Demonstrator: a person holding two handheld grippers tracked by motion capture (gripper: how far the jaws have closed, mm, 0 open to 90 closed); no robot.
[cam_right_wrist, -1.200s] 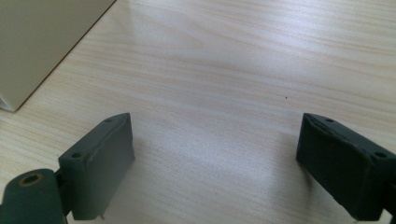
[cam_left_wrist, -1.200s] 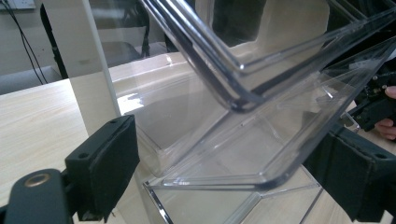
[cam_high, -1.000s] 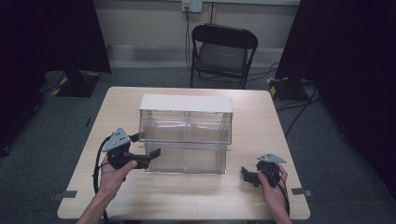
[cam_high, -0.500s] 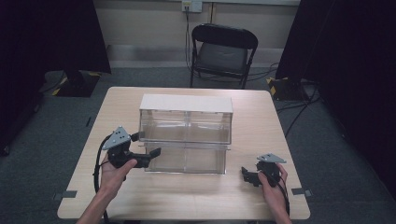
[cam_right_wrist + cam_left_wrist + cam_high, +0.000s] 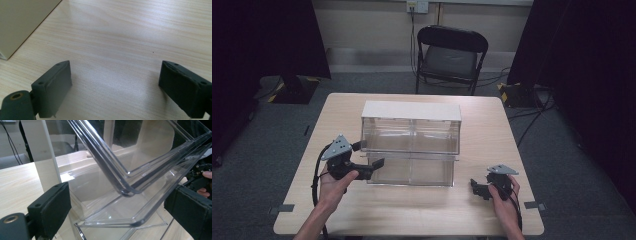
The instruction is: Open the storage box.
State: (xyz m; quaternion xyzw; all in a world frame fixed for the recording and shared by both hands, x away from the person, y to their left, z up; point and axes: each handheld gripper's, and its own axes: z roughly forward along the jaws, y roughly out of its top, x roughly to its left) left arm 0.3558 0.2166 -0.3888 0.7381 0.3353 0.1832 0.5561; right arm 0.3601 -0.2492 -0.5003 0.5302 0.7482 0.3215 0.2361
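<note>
Clear plastic drawer cabinet (image 5: 411,145), two tiers of see-through drawers under a flat cream top panel, stands at the middle of the pale wooden table (image 5: 492,125), and everything else is placed from it. Nearest the person, the left gripper (image 5: 374,167) sits just off the cabinet's lower left front corner, held in the left hand (image 5: 334,182); its black jaws have just been opening and now stand wide apart, released, with the rounded corner of a pulled-out transparent drawer (image 5: 130,192) lying between them in the left gripper view and neither pad pressing on it. Whether a pad brushes the plastic cannot be told. To the cabinet's lower right, well apart from it, the right gripper (image 5: 476,187) rests over bare tabletop in the right hand (image 5: 504,197); in the right gripper view its dark jaws are spread, grasping nothing, with plain wood grain between them and a slice of the cabinet's cream side panel (image 5: 22,22) at the upper left. Each gripper carries a grey three-cornered plate on top and trails a black cable toward the table's near edge. Beyond the cabinet, past the table's far edge, a black folding chair (image 5: 451,57) stands on the grey carpet against a light wall.
</note>
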